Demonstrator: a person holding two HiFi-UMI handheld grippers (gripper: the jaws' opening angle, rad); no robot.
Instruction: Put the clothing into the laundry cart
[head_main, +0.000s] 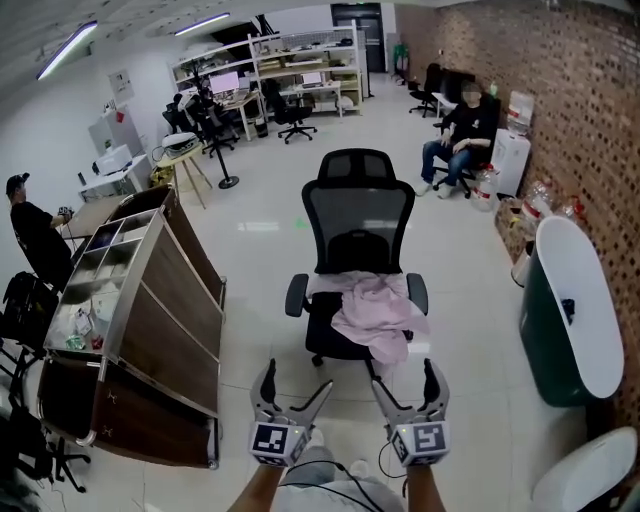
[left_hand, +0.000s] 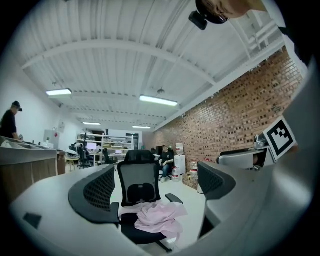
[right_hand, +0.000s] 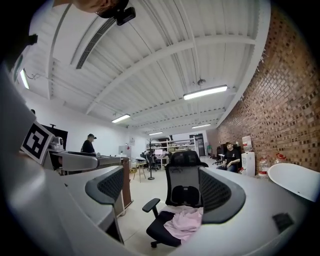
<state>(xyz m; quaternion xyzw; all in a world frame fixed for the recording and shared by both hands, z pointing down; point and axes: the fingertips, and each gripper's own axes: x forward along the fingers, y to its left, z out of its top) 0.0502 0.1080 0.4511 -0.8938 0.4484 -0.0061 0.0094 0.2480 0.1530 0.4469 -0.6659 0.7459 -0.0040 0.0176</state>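
A black office chair stands on the pale floor; pink clothing lies crumpled on its seat.

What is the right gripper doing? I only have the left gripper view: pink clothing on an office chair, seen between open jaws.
Observer: The right gripper is open and empty; its own view frames the same office chair.
Operator: Is either gripper touching the clothing?
Observer: No. The head view shows the left gripper and the right one short of the chair, with the pink clothing lying on it untouched.
Operator: Any cart nearby?
Observer: A green container with a white top stands right of the chair, by the brick wall; whether it's the cart, I can't tell.
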